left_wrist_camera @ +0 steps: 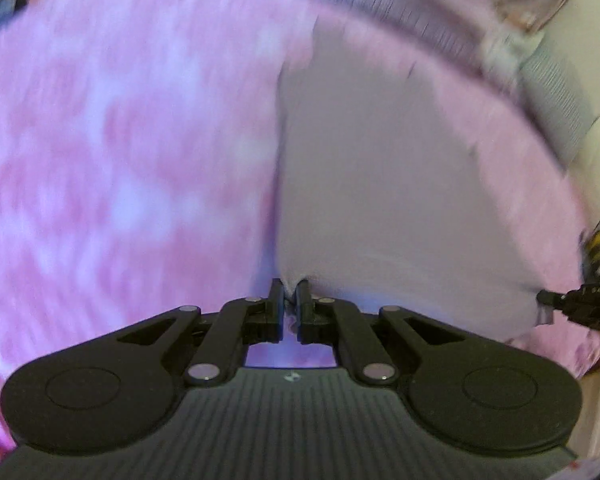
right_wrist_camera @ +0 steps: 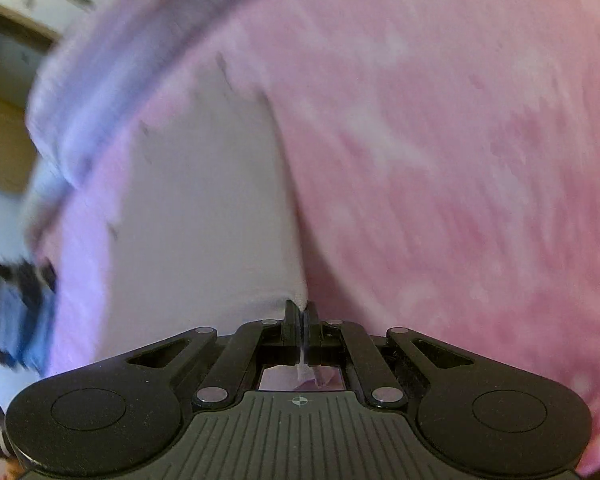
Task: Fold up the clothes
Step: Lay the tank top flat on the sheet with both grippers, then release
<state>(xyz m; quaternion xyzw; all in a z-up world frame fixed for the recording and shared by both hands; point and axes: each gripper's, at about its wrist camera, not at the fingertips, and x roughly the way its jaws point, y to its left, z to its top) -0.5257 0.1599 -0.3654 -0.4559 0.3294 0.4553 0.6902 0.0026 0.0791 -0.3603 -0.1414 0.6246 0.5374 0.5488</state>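
Pale lavender garment point(left_wrist_camera: 380, 184) runs up the centre of both wrist views over a pink mottled bedspread point(left_wrist_camera: 120, 140), blurred. Left gripper point(left_wrist_camera: 288, 298) and right gripper point(right_wrist_camera: 301, 314) each pinch a near corner of its hem, jaws together on cloth. Looks light, limp, stretchy; corners are probably the best hold, though thin fabric may slip.

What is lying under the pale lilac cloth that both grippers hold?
Under the pale lilac cloth, a pink mottled bedcover shows around it. Whatever lies beneath the cloth's middle is covered. The left hand-held gripper and right hand-held gripper pinch its near edge.
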